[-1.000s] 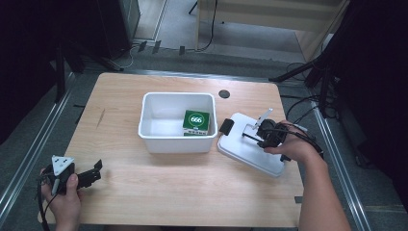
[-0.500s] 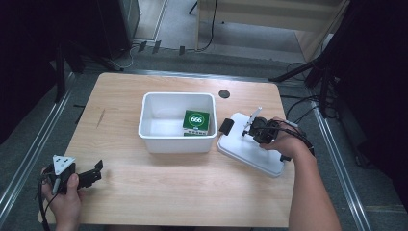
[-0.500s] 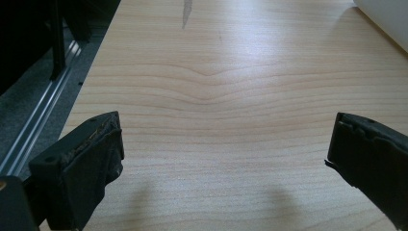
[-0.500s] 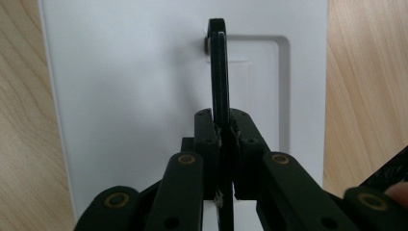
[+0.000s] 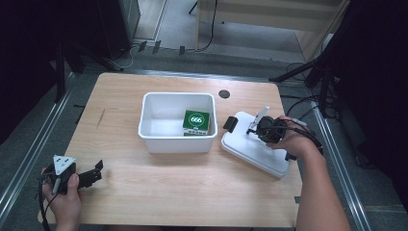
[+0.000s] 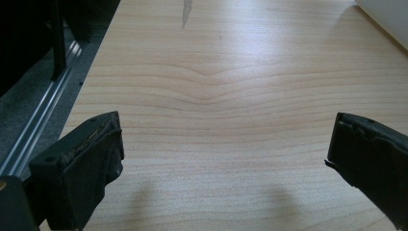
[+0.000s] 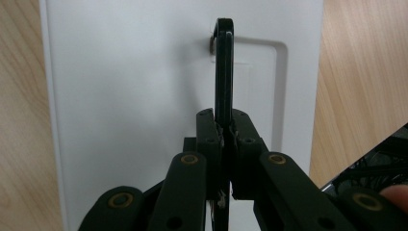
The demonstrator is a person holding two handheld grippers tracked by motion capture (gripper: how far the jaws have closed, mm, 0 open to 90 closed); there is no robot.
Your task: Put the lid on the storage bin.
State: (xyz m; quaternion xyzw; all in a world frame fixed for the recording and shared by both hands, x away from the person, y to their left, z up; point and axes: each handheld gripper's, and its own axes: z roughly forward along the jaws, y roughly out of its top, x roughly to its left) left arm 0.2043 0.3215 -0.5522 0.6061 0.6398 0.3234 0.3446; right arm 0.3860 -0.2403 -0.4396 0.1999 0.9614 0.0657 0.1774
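- On the lid (image 5: 255, 144), right of the bin: my right gripper (image 7: 223, 126) is clenched on the lid's black handle (image 7: 223, 67), which stands up on edge between the jaws. Gripping the raised handle gives me one firm point from which to lift the flat lid.
- The lid lies flat on the table (image 5: 192, 192), just beside the white bin (image 5: 177, 140) and apart from it, skewed to the bin's walls. Judgement: it will need turning square before it can seat.
- The bin stands open with a green box (image 5: 196, 123) inside, at the right end of it; closing it looks like the job in hand.
- My left gripper (image 5: 89, 175) rests released at the near left corner, jaws wide over bare wood, well clear of the work, ready to steady the bin if it slides.
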